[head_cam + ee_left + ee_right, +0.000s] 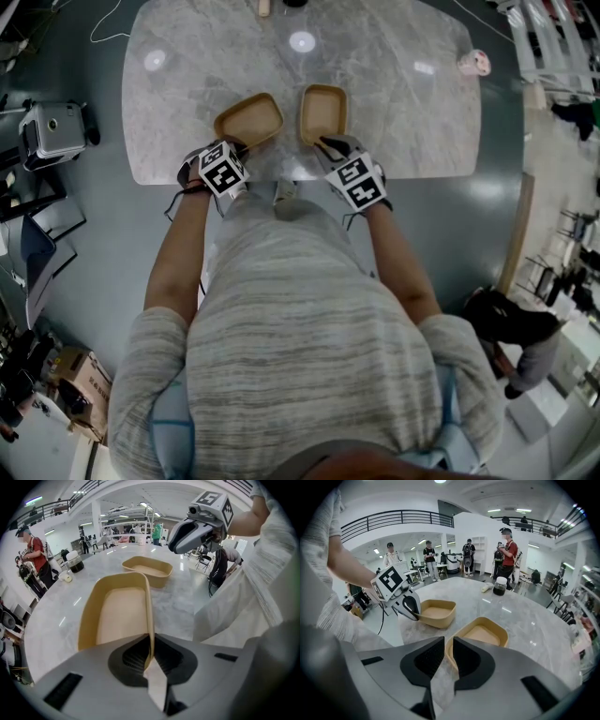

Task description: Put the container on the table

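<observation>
The left gripper point(151, 653) pinches the wall of one container point(117, 616), straight ahead on the desk point(394, 103). The right gripper point(449, 656) is spread a little around the other container's point(483, 634) near rim.

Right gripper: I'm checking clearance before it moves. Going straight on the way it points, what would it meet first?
The right gripper straddles the near wall of a tan square container, so that container comes first, probably its floor or far wall. Depth is unclear.
</observation>
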A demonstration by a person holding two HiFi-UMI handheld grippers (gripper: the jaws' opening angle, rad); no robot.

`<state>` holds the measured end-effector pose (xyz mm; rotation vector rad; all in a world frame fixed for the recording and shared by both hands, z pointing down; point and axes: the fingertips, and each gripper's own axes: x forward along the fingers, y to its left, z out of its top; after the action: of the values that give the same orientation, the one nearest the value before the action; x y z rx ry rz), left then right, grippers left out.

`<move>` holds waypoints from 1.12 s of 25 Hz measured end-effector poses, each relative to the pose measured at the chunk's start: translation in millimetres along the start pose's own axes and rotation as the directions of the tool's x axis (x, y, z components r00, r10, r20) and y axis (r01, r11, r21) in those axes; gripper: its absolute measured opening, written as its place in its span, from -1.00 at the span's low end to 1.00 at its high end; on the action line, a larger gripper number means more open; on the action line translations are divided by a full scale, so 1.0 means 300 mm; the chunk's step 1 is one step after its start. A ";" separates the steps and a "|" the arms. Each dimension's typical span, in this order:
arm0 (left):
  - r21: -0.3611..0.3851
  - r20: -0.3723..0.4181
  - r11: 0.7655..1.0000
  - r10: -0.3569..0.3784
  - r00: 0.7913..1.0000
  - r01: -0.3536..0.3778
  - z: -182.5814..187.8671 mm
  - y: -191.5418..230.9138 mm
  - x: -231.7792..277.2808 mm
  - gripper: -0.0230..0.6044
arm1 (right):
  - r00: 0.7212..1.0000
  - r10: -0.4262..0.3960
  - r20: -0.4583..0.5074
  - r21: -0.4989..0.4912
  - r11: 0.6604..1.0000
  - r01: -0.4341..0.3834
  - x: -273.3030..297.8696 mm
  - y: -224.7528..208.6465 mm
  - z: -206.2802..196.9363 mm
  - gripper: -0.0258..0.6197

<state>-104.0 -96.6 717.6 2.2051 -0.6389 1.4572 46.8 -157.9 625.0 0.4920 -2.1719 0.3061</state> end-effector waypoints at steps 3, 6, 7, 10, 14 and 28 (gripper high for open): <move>-0.012 0.012 1.000 0.004 1.000 -0.004 0.004 0.005 0.002 -0.89 | 1.000 0.002 0.002 0.003 1.000 -0.002 0.004 -0.001 -0.004 -0.81; -0.029 0.025 1.000 0.006 1.000 -0.005 0.010 0.011 -0.003 -0.76 | 1.000 0.003 0.005 0.005 1.000 -0.003 0.004 -0.001 -0.002 -0.81; -0.032 0.030 0.999 0.011 0.999 -0.010 0.014 0.013 -0.007 -0.76 | 1.000 0.004 0.007 0.006 1.000 -0.004 0.003 0.000 -0.001 -0.81; -0.033 0.052 0.999 0.039 0.998 -0.037 0.031 0.026 -0.029 -0.76 | 1.000 0.005 0.015 0.012 1.000 -0.005 -0.001 0.002 0.005 -0.81; -0.036 0.079 0.997 0.072 0.994 -0.069 0.050 0.044 -0.057 -0.75 | 1.000 0.006 0.029 0.020 1.000 -0.007 0.002 0.005 0.012 -0.81; -0.143 0.216 0.980 0.167 0.962 -0.138 0.127 0.054 -0.196 -0.76 | 0.994 0.003 0.105 0.090 0.996 -0.013 -0.016 0.016 0.033 -0.81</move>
<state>-105.8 -123.1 650.8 2.2830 -0.9702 1.2044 40.3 -156.2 615.2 0.5614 -2.2693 0.3926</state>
